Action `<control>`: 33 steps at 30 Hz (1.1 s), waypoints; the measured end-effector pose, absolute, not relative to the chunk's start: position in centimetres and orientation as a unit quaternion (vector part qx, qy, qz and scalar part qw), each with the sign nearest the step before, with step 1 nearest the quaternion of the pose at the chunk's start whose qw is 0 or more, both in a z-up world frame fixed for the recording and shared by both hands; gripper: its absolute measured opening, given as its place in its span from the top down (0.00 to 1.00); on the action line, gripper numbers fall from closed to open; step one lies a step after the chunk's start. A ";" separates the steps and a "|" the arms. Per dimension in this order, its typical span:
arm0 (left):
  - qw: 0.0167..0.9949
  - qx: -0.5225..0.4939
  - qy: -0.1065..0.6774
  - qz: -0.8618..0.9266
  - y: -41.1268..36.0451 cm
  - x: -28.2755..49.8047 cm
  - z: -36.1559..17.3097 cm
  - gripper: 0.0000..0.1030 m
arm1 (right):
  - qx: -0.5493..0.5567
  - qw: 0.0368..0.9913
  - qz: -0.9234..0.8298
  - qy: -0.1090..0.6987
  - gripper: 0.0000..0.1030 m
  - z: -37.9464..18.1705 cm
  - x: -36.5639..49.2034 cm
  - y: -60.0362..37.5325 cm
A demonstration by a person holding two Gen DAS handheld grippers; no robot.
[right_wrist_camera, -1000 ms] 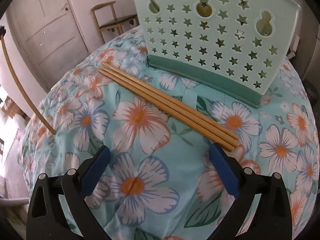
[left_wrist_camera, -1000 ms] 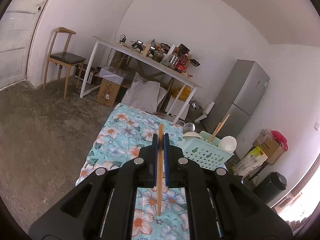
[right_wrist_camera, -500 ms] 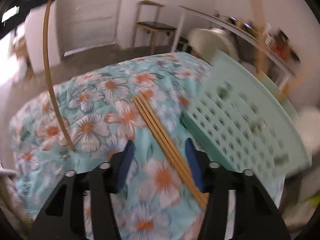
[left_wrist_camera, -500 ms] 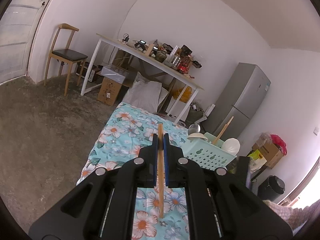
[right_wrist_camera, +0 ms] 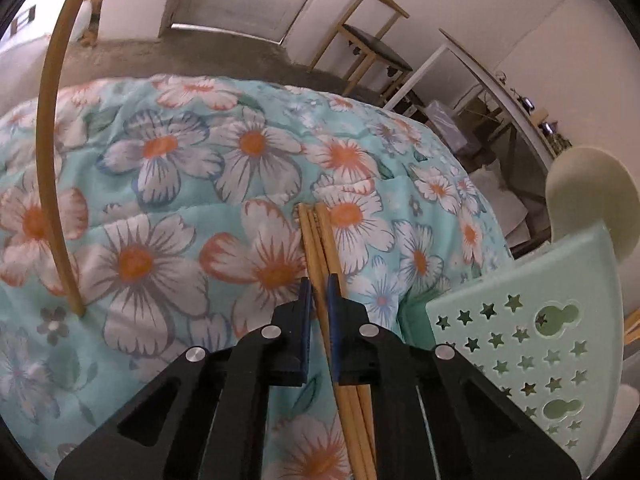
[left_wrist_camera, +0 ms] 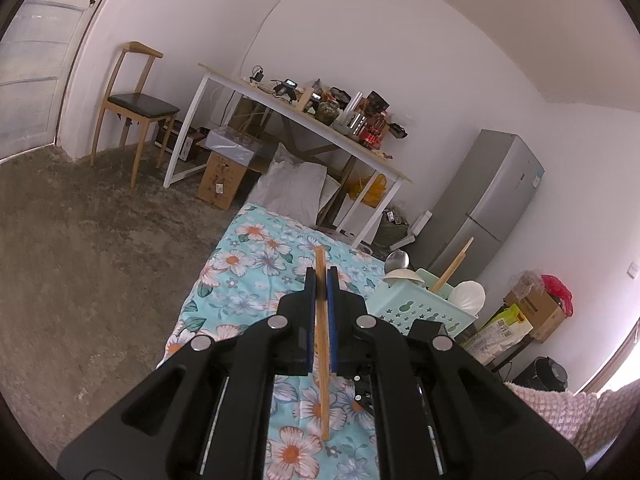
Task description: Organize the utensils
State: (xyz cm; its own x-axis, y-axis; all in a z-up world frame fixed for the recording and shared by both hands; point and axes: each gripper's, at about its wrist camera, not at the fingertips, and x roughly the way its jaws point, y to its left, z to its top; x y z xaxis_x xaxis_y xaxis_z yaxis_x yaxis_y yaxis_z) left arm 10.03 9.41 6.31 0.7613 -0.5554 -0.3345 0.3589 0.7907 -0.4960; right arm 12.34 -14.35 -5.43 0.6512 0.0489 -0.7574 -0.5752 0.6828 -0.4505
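Our left gripper [left_wrist_camera: 320, 280] pinches one chopstick [left_wrist_camera: 322, 360] upright above the floral cloth [left_wrist_camera: 248, 280]. Only the right wrist view shows our right gripper [right_wrist_camera: 317, 292] closing around three chopsticks [right_wrist_camera: 320, 236] lying on the cloth beside the green basket [right_wrist_camera: 532, 320].

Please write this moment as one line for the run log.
left gripper: shut on single wooden chopstick | right gripper: closing around wooden chopsticks bundle on floral cloth | mint perforated plastic basket: beside
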 end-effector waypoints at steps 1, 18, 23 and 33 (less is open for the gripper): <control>0.916 -0.205 0.238 -0.250 9.5 10.0 6.3 0.96 | -0.341 0.842 0.187 0.375 0.92 -5.1 12.4 -14.6; 0.919 -0.204 0.220 -0.258 8.4 8.6 7.4 0.96 | 0.026 0.944 0.197 0.265 0.94 10.2 6.7 -26.2; 0.917 -0.197 0.191 -0.289 7.0 7.8 10.0 0.96 | 0.084 0.958 0.176 0.209 0.94 12.4 3.9 -29.4; 0.900 -0.163 0.088 -0.395 -0.8 8.0 18.5 0.96 | 0.138 0.976 0.115 0.126 0.94 14.0 -2.1 -35.1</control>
